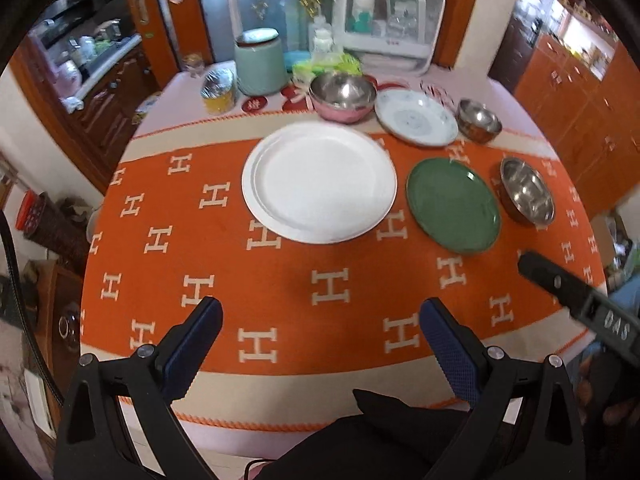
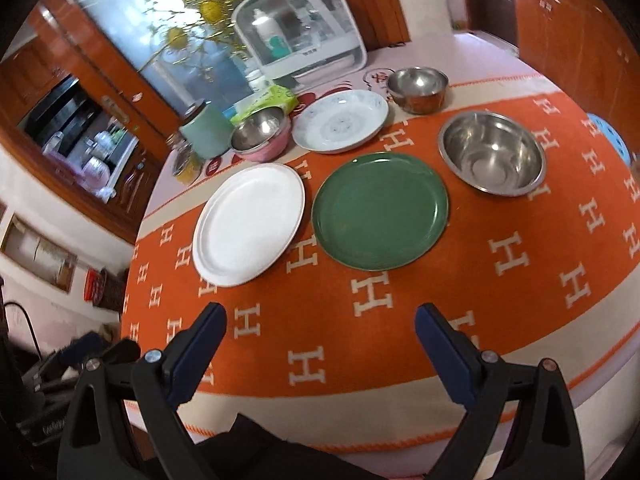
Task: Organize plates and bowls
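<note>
I am holding both grippers, left [image 1: 320, 344] and right [image 2: 320, 352], wide and empty; green plate [image 2: 380, 210] is lying dead ahead, frame centre, nearest the right.

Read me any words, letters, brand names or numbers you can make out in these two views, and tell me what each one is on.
"H", repeated in cream all over the orange table runner.
"DAS", in pale letters on the black body of the right gripper, seen in the left wrist view.
Red round coaster: a pale mark, too blurred to read.
White countertop cabinet: small print on its lower front edge, too small to read.
The plates and bowls carry no readable text.
</note>
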Demonstrator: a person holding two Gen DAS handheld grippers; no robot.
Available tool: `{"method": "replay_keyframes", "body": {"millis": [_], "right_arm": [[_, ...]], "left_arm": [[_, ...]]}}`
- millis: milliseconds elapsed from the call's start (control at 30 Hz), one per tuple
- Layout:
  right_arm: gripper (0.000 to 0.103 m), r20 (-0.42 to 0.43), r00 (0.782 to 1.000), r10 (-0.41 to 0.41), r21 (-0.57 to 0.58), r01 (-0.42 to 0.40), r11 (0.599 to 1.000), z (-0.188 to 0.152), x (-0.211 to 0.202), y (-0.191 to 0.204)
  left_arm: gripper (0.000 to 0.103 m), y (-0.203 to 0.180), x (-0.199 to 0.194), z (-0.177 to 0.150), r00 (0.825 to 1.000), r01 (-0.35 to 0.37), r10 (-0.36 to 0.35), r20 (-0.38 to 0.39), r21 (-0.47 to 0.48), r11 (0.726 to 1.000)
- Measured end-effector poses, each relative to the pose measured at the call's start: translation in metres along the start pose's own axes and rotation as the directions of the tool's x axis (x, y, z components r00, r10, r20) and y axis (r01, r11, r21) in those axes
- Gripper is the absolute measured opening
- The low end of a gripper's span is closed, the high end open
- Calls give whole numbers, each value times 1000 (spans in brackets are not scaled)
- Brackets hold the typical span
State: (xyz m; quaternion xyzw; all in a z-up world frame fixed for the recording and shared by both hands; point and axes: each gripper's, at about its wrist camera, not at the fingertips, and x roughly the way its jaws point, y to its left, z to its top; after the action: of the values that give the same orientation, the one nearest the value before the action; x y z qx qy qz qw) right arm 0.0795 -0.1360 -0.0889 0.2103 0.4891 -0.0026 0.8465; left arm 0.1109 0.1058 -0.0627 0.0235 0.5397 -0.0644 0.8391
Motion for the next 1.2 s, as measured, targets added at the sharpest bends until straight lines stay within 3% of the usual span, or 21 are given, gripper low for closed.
{"method": "replay_keyframes", "body": {"millis": [200,467,667,800,900,1200], "right_arm": [[96,-47,999,-7,61,10,998,1,34,23],[96,-132,991,9,62,-1,998,12,83,56],[96,-173,984,36,9,-35,999,21,107,76],[96,-213,974,75,33,-70,997,27,120,76],[96,-242,966,93,48,-84,995,32,130,74],[96,-311,935,169,124,-136,983,42,166,64]], "left_arm": [[98,24,23,18,998,23,-16,-67,99,995],[98,64,54,61,998,-17,29,-63,177,984],[98,95,83,100,999,-8,13,-33,137,991],[98,114,107,117,999,42,-41,-26,61,997],[98,124,131,123,995,89,-89,-40,11,996],[98,139,188,127,990,131,-133,-40,-50,990]]}}
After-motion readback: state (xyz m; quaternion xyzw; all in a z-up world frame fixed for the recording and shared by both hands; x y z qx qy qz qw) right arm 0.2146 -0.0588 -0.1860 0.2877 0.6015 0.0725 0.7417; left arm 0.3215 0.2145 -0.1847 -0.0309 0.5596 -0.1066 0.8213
